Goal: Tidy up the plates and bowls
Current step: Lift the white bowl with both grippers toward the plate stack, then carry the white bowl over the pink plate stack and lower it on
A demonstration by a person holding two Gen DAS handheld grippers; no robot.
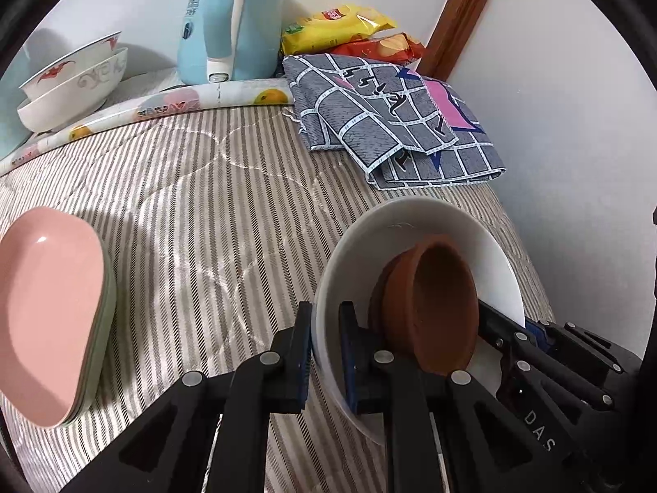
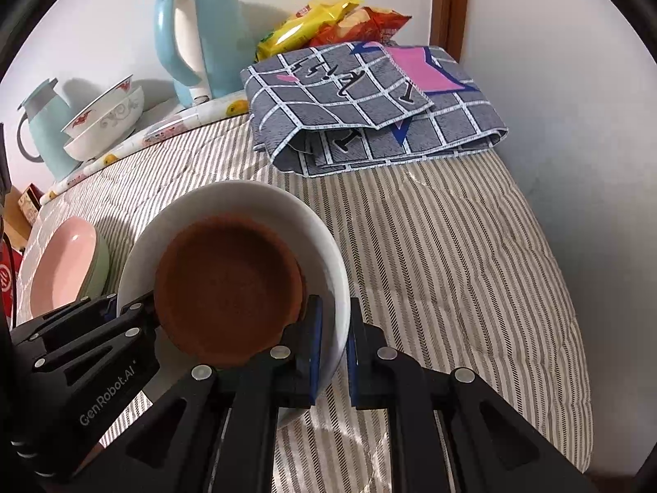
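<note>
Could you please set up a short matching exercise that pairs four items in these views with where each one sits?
Items:
1. brown dish
2. pink plate
3. kettle
4. snack bags

Places:
A. by the wall, behind the folded cloth
B. inside the white bowl
C. on top of a green plate
D. next to the two stacked patterned bowls

Pairs: 1-B, 2-C, 3-D, 4-A
</note>
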